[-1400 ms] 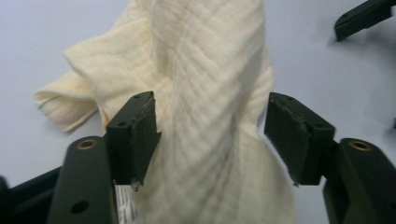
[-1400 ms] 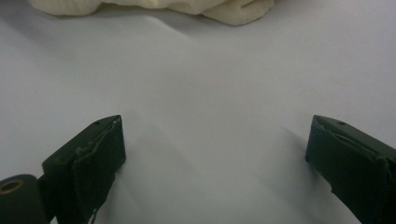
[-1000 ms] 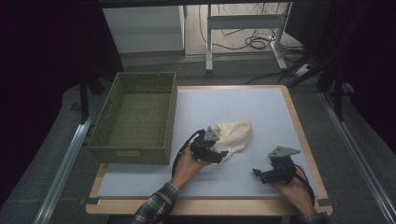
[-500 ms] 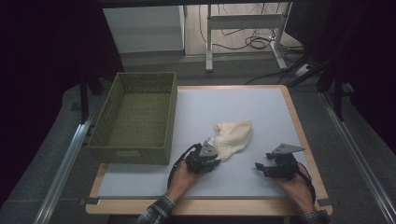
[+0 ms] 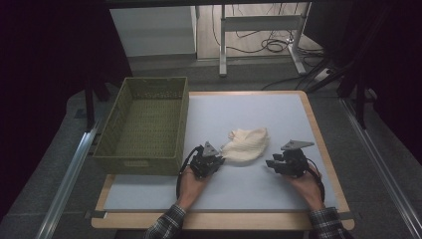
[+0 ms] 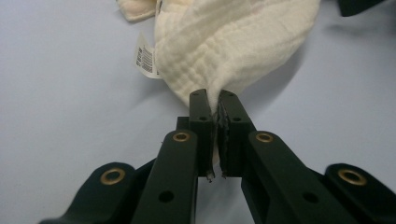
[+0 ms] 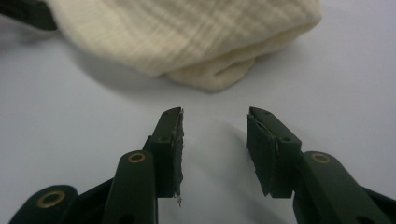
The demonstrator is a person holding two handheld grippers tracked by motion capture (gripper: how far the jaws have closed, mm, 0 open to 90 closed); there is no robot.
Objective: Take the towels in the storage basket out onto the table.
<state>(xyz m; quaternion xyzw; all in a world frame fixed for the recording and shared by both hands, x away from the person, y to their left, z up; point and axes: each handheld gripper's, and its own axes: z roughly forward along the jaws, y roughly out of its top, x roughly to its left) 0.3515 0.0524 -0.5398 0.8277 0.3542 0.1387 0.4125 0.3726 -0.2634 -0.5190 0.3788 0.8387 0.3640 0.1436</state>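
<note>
We see the left gripper (image 5: 213,160) pinching the near-left edge of the cream cloth (image 5: 246,145), its jaws pressed together on a thin fold of the fabric, as the left gripper view shows (image 6: 217,105). The cloth lies crumpled on the pale blue mat (image 5: 249,109), just right of the green basket (image 5: 144,124). The right gripper (image 5: 272,164) has its jaws part-open, having just been closing, with nothing between them; its fingertips (image 7: 173,122) sit near the cloth (image 7: 187,32) without touching it
</note>
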